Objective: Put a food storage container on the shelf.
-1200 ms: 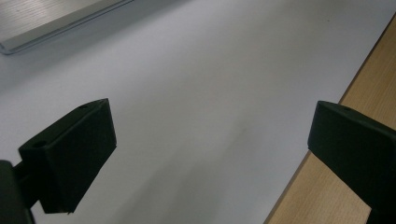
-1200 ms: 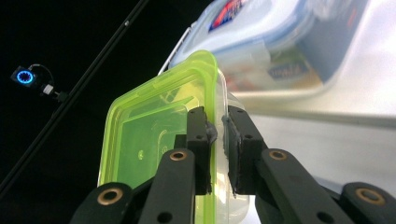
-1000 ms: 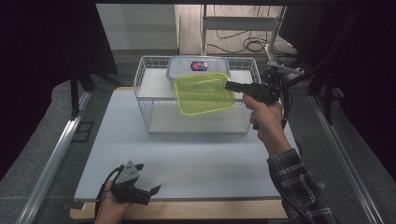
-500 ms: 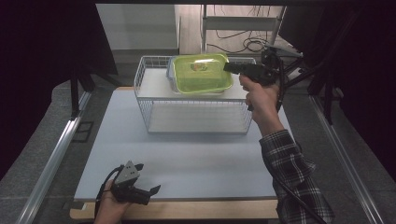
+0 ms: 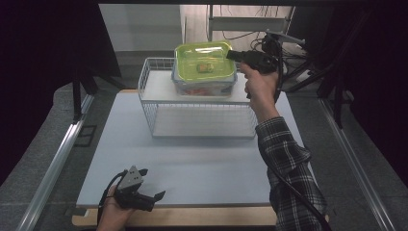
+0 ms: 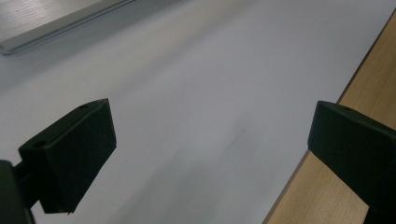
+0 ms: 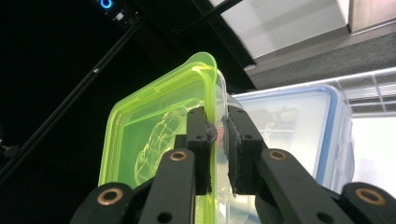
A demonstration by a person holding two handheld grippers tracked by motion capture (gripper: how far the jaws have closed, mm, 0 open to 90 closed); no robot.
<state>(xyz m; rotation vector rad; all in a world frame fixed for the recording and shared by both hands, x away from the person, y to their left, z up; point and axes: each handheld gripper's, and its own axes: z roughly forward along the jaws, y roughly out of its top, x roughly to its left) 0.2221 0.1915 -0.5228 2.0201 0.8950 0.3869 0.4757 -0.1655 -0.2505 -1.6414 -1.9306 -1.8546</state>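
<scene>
My right gripper (image 5: 234, 54) has its jaws clamped on the three-o'clock rim of the light, slippery, slightly flexible green box (image 5: 203, 62), while my left gripper (image 5: 153, 198) idles, jaws apart.

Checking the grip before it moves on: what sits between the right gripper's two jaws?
The rim of the green-lidded container is pinched between the right gripper jaws, seen in the right gripper view.
</scene>
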